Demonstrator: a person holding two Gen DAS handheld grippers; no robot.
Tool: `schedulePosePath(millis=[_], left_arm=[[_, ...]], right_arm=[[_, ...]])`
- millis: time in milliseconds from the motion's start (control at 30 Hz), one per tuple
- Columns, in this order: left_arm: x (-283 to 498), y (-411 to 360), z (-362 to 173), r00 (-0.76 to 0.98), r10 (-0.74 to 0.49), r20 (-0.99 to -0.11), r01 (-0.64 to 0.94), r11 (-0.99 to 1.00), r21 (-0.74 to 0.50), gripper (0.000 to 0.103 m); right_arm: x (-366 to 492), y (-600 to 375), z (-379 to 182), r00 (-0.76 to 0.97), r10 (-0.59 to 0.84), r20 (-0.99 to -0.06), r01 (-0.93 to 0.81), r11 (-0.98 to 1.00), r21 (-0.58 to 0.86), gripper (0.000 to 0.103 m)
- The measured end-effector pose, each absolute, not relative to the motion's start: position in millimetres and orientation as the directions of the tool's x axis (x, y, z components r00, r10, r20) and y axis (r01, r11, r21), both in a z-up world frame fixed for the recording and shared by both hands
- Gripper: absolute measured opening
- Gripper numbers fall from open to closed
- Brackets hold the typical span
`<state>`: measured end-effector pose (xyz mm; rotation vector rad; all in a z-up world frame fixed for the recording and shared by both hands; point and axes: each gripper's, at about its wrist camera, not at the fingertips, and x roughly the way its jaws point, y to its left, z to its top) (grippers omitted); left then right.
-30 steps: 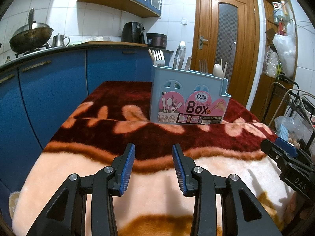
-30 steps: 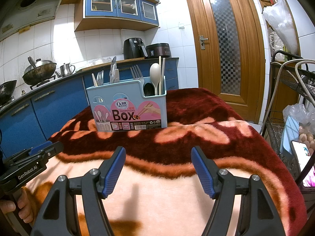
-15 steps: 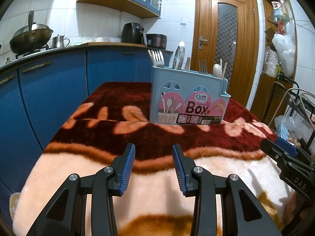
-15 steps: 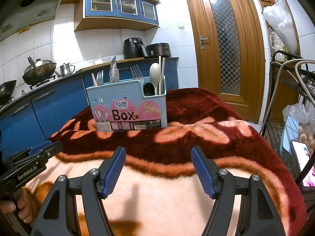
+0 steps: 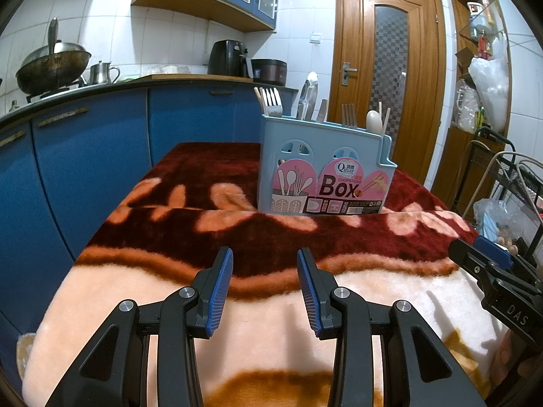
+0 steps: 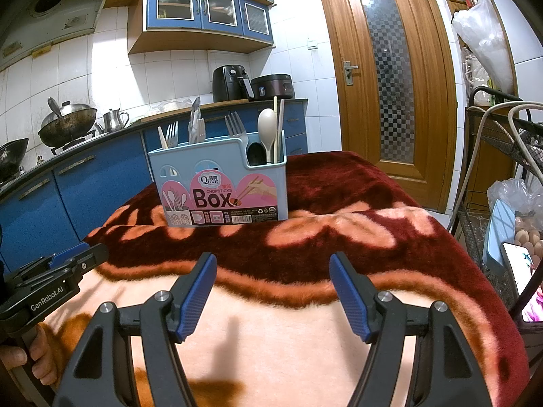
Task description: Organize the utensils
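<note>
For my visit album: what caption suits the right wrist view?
Open right gripper hovers over a plush blanket, facing a blue utensil box already holding forks, spoon and chopsticks.

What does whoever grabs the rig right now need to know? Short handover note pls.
Left gripper: open, empty, hovering over the blanket.
Right gripper: open wider, empty, also over the blanket.
Chopsticks box: upright on the dark red part of the blanket, ahead of both grippers.
Done: forks, a cream spoon, chopsticks and other utensils already stand in the box.
Left: no loose utensils visible on the blanket in either view; check outside the frame before calling it finished.
</note>
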<state>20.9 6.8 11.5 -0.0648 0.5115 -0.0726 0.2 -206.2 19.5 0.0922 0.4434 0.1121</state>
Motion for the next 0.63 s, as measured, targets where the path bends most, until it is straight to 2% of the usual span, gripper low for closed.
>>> schedulePosePath(millis=[633], left_arm=[[20.8, 7.9, 12.8, 0.868, -0.086, -0.489, 0.052, 0.995, -0.083, 0.040]], right_arm=[[0.3, -206.3, 19.5, 0.897, 0.128, -0.423, -0.087, 0.990, 0.114, 0.072]])
